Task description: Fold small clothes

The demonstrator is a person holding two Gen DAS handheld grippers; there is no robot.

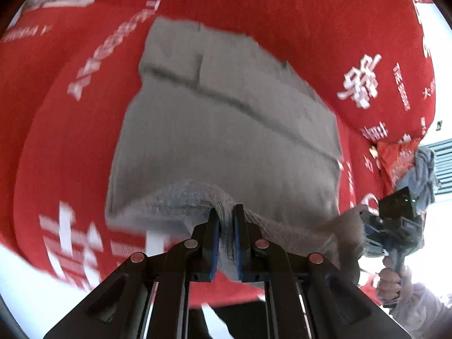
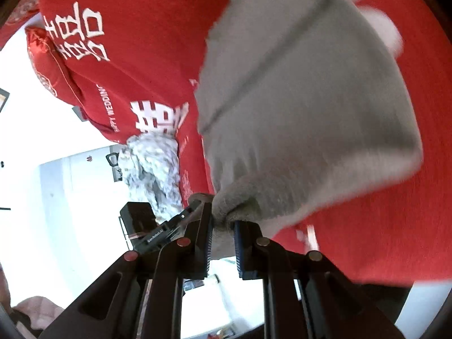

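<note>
Red bedspread point(image 2: 147, 65), "HAPPY WEDDING" lettering point(image 2: 108, 107)

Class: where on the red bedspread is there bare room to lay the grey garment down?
Bare bedspread lies beyond the grey garment and to its left, towards the white lettering. It is crowded at the right edge, by the red pillow and bundled blue-grey cloth.

1. The grey garment point(image 1: 226, 130) is motion-blurred, its far edges smeared.
2. White lettering on the red bedcover point(image 1: 310, 14) is too blurred to read.
3. The garment's top corner is cut off in the right wrist view.
</note>
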